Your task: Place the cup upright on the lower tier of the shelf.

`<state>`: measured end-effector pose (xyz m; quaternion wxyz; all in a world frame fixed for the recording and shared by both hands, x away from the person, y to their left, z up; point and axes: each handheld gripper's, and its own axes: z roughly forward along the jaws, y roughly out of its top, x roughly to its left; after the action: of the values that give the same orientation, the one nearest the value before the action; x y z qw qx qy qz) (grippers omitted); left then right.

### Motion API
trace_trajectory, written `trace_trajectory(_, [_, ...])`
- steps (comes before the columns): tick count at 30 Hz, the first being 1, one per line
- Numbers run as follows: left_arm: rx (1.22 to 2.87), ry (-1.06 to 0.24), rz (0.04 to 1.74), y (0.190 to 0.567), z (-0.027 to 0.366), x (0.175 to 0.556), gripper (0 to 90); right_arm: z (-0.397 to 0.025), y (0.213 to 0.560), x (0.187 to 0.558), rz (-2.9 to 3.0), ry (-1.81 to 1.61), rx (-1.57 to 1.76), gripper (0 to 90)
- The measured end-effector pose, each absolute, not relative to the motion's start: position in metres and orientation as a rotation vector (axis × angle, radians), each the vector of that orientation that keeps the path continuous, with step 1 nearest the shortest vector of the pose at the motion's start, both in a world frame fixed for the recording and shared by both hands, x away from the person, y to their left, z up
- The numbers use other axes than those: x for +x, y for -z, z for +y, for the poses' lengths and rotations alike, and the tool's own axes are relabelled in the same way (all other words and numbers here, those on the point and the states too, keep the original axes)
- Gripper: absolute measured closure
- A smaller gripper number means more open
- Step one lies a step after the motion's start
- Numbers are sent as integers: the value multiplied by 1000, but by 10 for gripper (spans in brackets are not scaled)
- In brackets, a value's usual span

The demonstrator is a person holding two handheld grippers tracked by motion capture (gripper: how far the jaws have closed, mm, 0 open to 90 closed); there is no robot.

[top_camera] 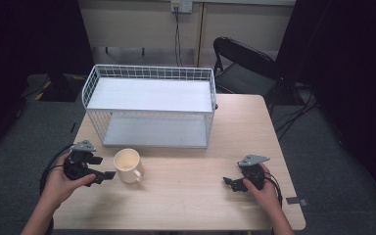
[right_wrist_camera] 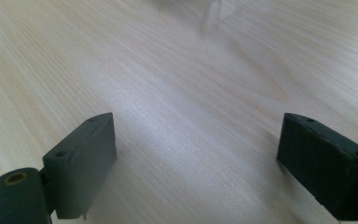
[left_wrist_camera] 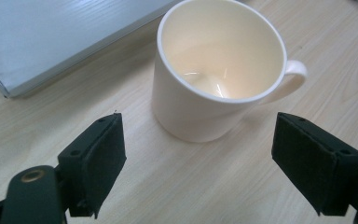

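Note:
A cream mug [top_camera: 128, 165] stands upright on the wooden table [top_camera: 191, 196], its handle toward the front right. In the left gripper view the mug [left_wrist_camera: 219, 70] is empty and sits just beyond the jaws, handle to the right. My left gripper [top_camera: 105, 168] is open at the table's left, its jaws pointing at the mug and close to it without touching. My left gripper [left_wrist_camera: 198, 158] has bare wood between its pads. My right gripper [top_camera: 229, 182] rests open at the front right, far from the mug. My right gripper [right_wrist_camera: 196, 163] has nothing between its pads.
A white wire rack [top_camera: 149, 105] with two flat shelves stands at the back of the table, right behind the mug. Its lower shelf [left_wrist_camera: 42, 37] shows at the upper left of the left gripper view. A black folding chair [top_camera: 247, 63] stands beyond the table.

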<state>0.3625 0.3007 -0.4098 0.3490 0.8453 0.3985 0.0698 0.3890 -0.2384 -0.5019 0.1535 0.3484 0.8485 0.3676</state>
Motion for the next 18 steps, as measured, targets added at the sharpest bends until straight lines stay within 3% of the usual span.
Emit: trace_trajectory(18, [2166, -174, 1039, 391, 296, 367, 171, -238, 502, 389, 2433, -1054, 999, 109])
